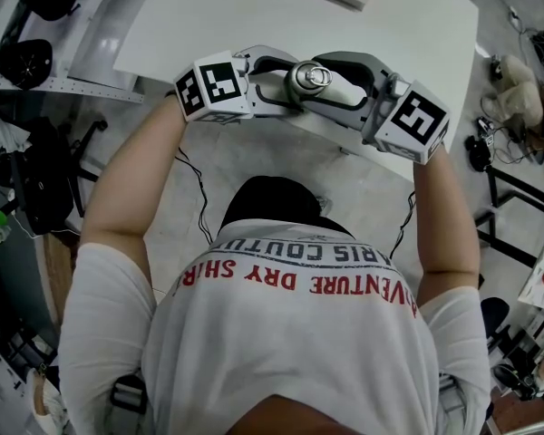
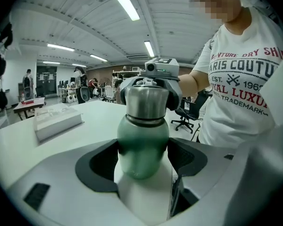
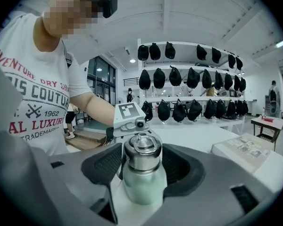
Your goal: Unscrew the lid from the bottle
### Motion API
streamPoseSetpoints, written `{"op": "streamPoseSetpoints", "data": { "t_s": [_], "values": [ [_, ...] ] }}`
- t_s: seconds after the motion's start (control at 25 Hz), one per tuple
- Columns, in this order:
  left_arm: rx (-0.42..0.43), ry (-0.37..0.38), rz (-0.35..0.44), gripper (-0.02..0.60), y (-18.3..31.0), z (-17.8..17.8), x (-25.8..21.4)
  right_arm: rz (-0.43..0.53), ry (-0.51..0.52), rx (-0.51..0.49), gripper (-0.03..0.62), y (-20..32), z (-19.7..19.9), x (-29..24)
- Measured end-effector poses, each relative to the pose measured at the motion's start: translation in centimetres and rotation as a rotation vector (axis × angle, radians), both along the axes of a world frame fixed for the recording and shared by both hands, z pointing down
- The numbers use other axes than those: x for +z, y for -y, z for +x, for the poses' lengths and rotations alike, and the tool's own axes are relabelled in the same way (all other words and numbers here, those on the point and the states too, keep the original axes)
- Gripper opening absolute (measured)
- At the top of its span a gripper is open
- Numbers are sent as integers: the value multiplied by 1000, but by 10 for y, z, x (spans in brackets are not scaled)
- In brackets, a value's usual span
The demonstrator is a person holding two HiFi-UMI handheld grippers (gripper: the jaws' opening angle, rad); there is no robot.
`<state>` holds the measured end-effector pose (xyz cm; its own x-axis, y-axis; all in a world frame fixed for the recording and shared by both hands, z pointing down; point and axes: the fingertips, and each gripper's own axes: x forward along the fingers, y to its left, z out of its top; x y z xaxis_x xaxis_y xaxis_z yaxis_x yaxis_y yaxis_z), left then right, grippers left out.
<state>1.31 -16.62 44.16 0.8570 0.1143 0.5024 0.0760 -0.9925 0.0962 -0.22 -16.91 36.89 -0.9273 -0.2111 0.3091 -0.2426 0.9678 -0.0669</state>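
- Now the left tool [image 2: 144, 157] is clamped on the green body of the bottle [image 2: 142, 142], with both pads against its sides.
- Opposite, the right tool [image 3: 142, 166] is closed around the steel lid [image 3: 142, 154], which sits on the bottle.
- Bottle is upright between both tools, at the near edge of the white worktop [image 1: 254, 7]; whether it rests there, I cannot tell.

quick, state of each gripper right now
Left gripper: shut on the bottle, at its body.
Right gripper: shut on the lid.
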Motion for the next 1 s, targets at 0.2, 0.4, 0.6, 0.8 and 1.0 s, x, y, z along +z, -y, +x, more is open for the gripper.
{"op": "streamPoseSetpoints", "data": {
  "t_s": [0.2, 0.4, 0.6, 0.8, 1.0],
  "values": [
    [-90, -24, -19, 345, 0, 3, -1, 10, 16, 127, 288, -2, 8, 0],
    [-238, -40, -8, 345, 0, 2, -1, 2, 39, 374, 288, 2, 18, -1],
    [-440, -56, -7, 345, 2, 7, -2, -22, 22, 491, 288, 4, 29, 3],
    [-627, -85, 6, 345, 2, 8, -2, -26, 28, 544, 288, 2, 22, 3],
    [-748, -108, 22, 345, 3, 10, -4, -34, 27, 596, 287, 2, 19, 5]
  ]
}}
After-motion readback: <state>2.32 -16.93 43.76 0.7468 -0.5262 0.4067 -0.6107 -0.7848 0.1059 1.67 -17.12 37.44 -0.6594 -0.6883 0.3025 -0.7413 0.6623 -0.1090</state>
